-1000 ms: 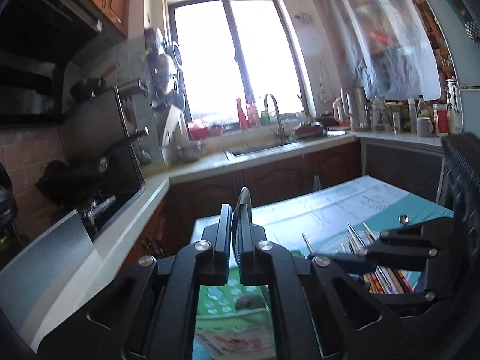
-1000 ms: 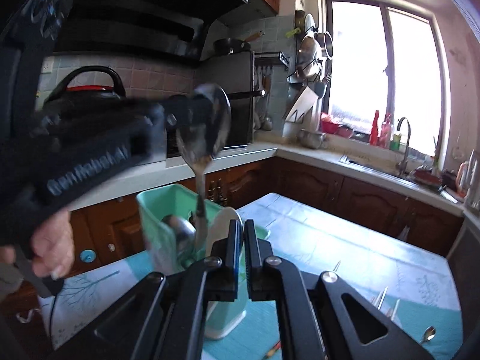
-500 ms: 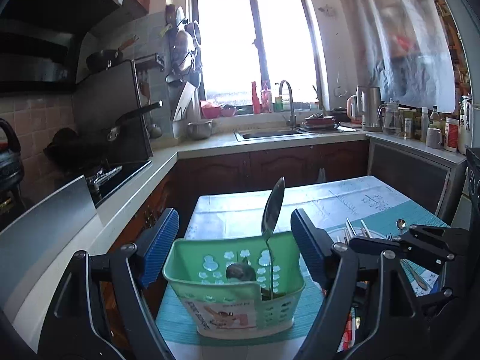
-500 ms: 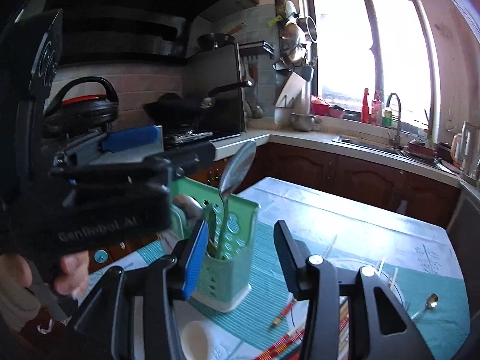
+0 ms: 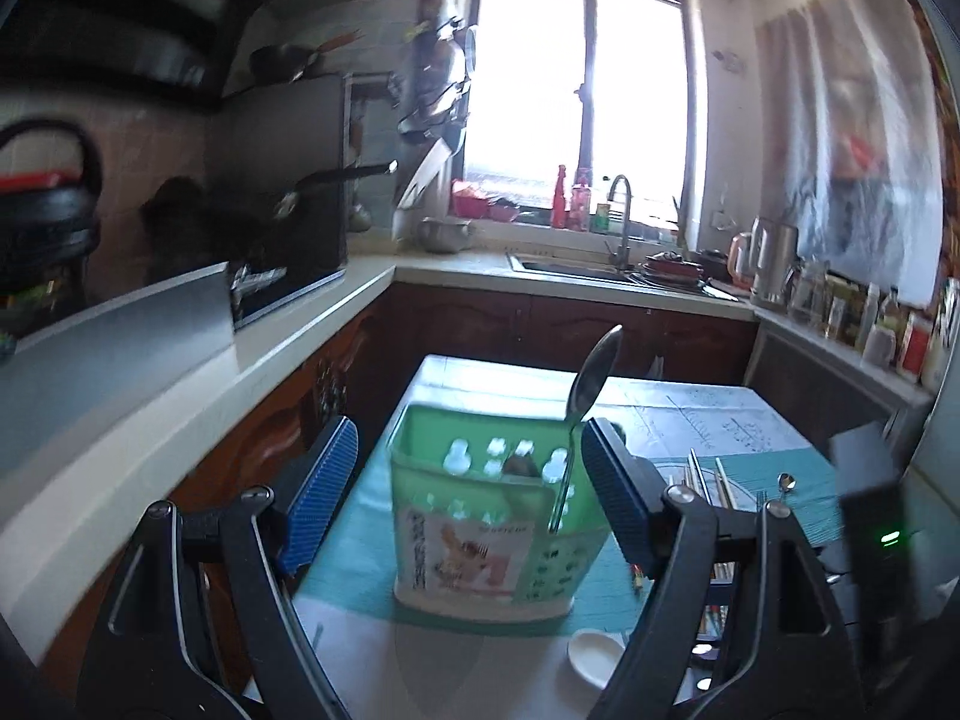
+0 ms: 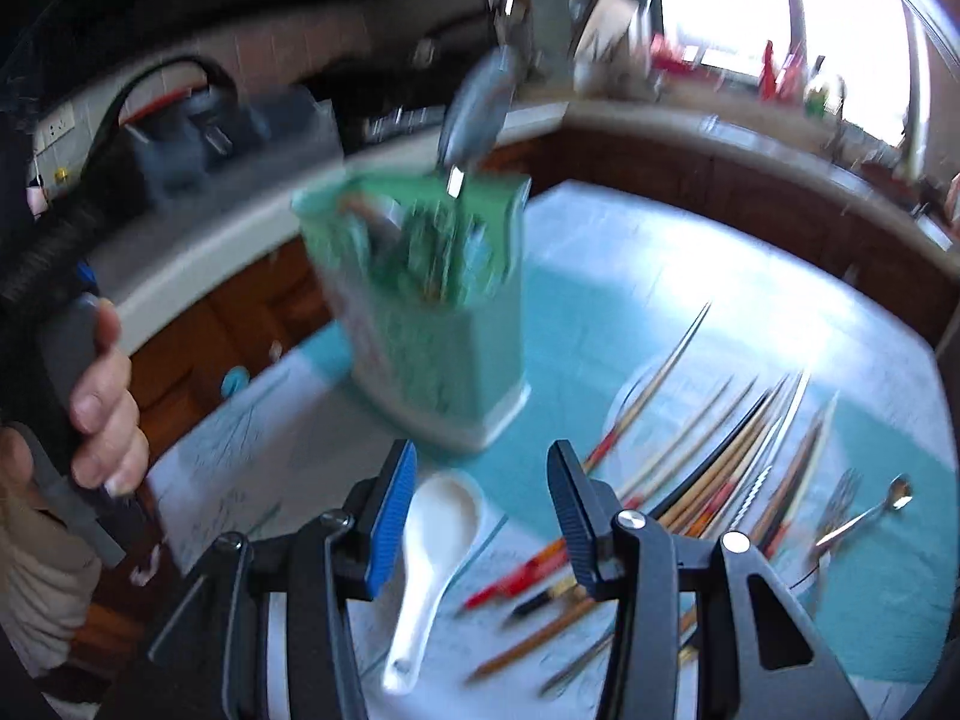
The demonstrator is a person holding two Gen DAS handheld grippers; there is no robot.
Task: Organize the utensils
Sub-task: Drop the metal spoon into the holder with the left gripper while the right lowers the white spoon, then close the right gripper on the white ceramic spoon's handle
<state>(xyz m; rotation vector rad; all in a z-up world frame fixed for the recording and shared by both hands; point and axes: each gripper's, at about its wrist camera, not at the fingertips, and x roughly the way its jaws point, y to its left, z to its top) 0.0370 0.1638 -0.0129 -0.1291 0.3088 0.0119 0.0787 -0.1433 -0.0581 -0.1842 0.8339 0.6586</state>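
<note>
Both grippers, left point(image 5: 468, 492) and right point(image 6: 480, 510), are held open and empty, spoons point(image 5: 591, 375) are stood in the green holder point(image 5: 480, 516), while chopsticks point(image 6: 720, 462) are left on the table point(image 6: 630, 276)

Daylight poured in through the window point(image 5: 585, 102) at the far side of the kitchen, so bright that its panes washed out to plain white. The cabinets and range hood point(image 5: 120, 18) on the left stayed dim by contrast. Both views bent strongly at the edges, with dark corners and curved counter lines. The left wrist view was softly smeared, most at its left and right sides. The right wrist view was far more blurred: the green caddy point(image 6: 432, 300) and the chopsticks point(image 6: 720, 468) were streaked, while the near gripper fingers point(image 6: 390, 522) stayed sharp.
</note>
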